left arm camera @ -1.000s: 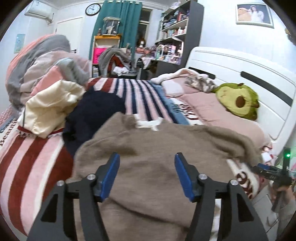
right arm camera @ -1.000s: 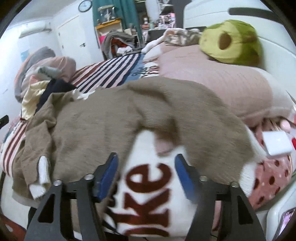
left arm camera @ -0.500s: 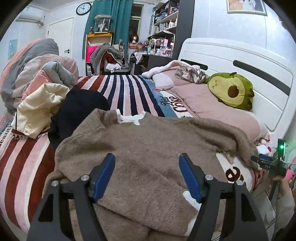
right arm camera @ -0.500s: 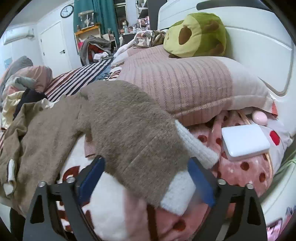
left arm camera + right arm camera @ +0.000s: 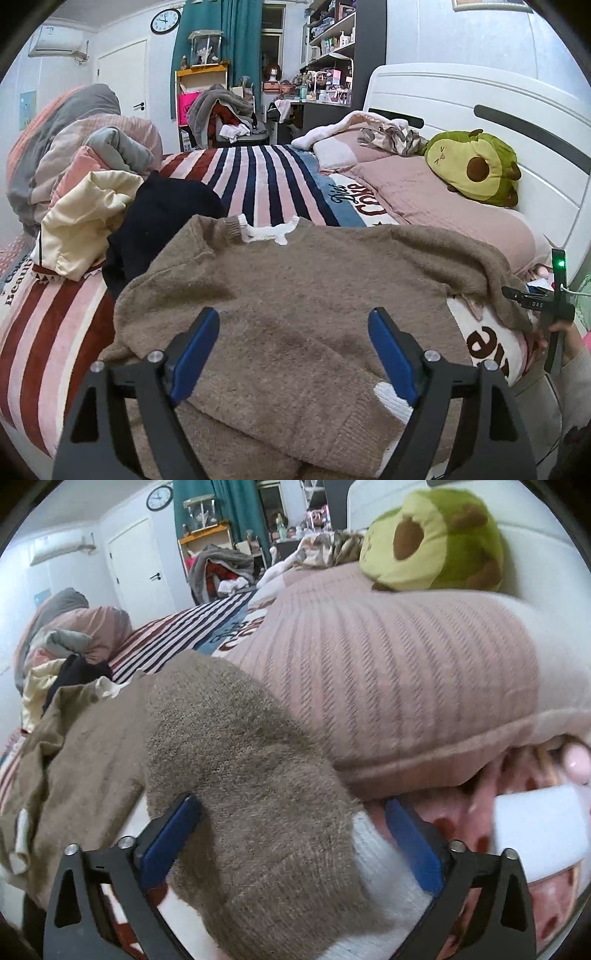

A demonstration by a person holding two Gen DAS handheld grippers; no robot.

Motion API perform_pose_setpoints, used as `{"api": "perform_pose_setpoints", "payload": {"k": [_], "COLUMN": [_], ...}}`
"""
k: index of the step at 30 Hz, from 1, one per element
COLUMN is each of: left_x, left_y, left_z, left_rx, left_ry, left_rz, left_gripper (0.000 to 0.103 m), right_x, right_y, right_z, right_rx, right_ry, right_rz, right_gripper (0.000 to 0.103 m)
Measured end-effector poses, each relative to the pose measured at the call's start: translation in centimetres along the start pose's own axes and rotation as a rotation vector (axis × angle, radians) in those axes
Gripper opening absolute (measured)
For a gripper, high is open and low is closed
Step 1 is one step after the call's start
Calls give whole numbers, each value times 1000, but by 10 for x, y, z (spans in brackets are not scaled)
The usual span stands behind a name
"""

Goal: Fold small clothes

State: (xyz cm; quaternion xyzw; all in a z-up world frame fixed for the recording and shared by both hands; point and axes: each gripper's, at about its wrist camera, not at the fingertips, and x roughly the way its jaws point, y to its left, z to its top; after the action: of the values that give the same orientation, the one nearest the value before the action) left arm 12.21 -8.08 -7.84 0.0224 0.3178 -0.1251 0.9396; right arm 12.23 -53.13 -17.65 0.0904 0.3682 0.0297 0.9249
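Both grippers are now wide and hold nothing. On the left gripper the jaws have just been opening, and they hang above the body of the brown sweater, which lies spread on the striped blanket of the bed. On the right gripper the jaws have just been closing a little from their widest. The sleeve with its white cuff lies between them, but the pads do not press it yet.

Compared with a second ago, the right view shows the sleeve and the pink pillow much closer, and the printed letters of the blanket are no longer in front. The left view now shows the whole sweater with its white collar, not only the chest.

I judge the sweater is laid flat and the right sleeve is the next part to fold inward
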Motion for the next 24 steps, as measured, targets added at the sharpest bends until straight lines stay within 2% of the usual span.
{"api": "perform_pose_setpoints", "payload": {"k": [1, 3, 4, 6, 8, 15, 24], "left_x": [0, -1, -1, -3, -6, -36, -90], "left_y": [0, 1, 0, 1, 3, 10, 25], "left_z": [0, -1, -1, -1, -2, -5, -16], "left_rx": [0, -2, -3, -6, -10, -13, -15], "left_ry": [0, -1, -2, -6, -13, -65, -127], "left_rz": [1, -1, 0, 0, 0, 14, 9], "left_gripper": [80, 80, 80, 80, 80, 82, 86], "right_x": [-1, -5, -9, -17, -26, -59, -81], "right_y": [2, 6, 9, 17, 23, 57, 139], "right_z": [-2, -5, -6, -7, -8, -8, 2], "right_rx": [-1, -11, -18, -35, -40, -37, -98], "right_ry": [3, 10, 11, 9, 0, -52, -86], "right_rz": [1, 6, 6, 3, 17, 149, 367], "right_gripper": [76, 44, 37, 9, 9, 7, 6]}}
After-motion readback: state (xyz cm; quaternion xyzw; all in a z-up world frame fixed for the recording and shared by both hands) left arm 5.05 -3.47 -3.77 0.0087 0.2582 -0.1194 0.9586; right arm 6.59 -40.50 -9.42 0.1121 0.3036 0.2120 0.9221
